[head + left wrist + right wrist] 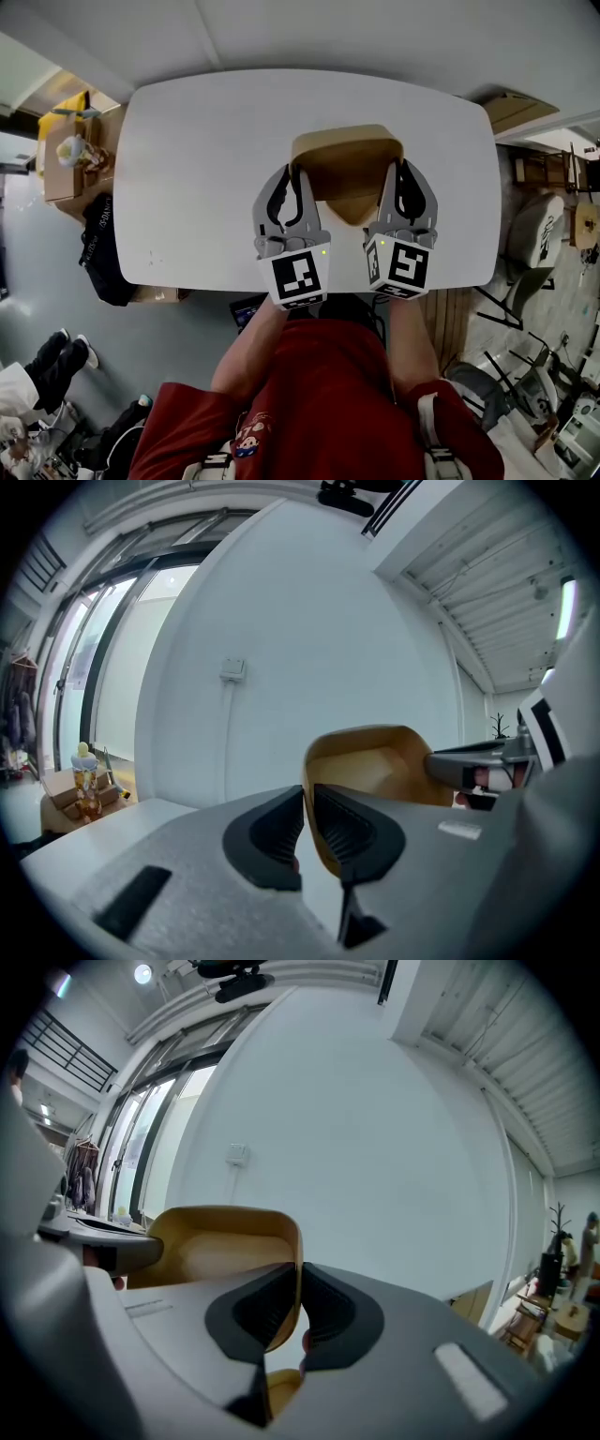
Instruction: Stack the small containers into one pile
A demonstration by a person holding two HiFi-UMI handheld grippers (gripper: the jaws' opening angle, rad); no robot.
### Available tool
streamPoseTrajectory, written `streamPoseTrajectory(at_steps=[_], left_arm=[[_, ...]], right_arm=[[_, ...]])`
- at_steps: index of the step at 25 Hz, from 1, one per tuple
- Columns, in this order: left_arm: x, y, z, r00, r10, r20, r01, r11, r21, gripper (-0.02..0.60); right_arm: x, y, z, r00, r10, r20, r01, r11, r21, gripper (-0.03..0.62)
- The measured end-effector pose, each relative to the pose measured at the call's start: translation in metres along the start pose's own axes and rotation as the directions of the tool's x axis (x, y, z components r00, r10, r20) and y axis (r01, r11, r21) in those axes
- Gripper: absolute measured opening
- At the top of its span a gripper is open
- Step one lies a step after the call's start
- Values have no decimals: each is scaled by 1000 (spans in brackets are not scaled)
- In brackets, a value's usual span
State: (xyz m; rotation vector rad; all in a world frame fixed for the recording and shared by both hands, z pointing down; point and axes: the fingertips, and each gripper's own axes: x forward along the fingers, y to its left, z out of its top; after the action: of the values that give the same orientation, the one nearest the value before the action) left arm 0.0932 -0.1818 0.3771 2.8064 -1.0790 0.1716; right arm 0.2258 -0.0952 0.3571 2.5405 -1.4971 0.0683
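Observation:
A tan open-topped container [347, 161] hangs over the near middle of the white table [206, 159], held from both sides. My left gripper [294, 178] is shut on its left wall, and in the left gripper view the thin rim of the container [375, 761] is pinched between the dark pads of the left gripper [308, 803]. My right gripper [397, 174] is shut on the right wall, as the right gripper view shows, with the container [220, 1241] clamped in the right gripper [300, 1288]. Whether a second container is nested in it, I cannot tell.
Cardboard boxes [67, 150] with a yellow toy stand on the floor left of the table, and a black bag [101, 248] lies beside them. Chairs [539, 234] and shelving crowd the right side. The table's front edge runs just under my grippers.

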Motion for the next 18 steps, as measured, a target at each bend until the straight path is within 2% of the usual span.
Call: streamPoseTrajectory(at_steps=[4,8,14,18], left_arm=[[1,-14,-3,1000,26,-11,-26,1000,8,40],[3,-30,-10,995,97,-25,-96,995,10,40],[-5,-54,-18,979,198,-42,-197,980,21,41],[-11,-69,-21,965,262,-26,-262,965,-8,43]], right_arm=[[2,-13,-6,999,32,-4,-32,999,9,25],[7,-29,-16,995,101,-12,-100,995,18,25],[13,-45,-26,976,217,-14,-217,976,23,25],[12,-55,-28,958,287,-14,-287,958,15,23]])
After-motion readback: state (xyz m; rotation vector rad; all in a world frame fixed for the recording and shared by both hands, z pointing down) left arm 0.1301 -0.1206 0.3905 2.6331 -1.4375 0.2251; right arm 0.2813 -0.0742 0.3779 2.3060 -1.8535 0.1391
